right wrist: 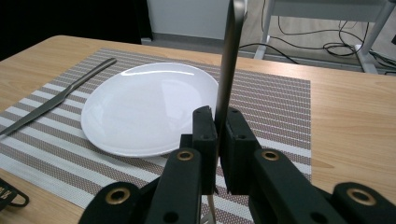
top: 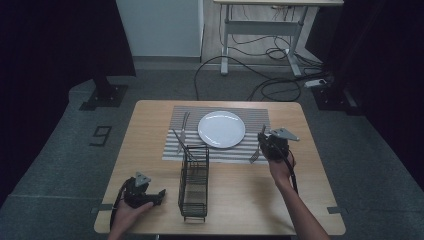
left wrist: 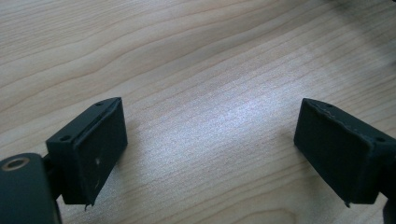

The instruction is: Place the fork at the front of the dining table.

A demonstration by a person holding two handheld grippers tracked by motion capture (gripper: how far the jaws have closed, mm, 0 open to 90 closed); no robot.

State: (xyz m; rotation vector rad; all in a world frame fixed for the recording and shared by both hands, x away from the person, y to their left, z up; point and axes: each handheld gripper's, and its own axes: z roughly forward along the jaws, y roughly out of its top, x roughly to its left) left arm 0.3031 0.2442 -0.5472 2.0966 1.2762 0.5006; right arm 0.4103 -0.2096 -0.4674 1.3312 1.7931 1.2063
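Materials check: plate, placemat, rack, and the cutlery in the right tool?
Plate: likely glazed ceramic; white, glossy highlights. Placemat: looks like woven vinyl or fabric; striped, visible weave. Rack: thin black wire, probably coated metal. Fork gripped in the right tool: brushed steel look; grey, dull sheen. Table: wood-grain surface, solid or laminate unclear.

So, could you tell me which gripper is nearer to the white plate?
The right gripper: it is just beside the plate on its right, shut on a fork. The left gripper rests open at the table's near-left edge.
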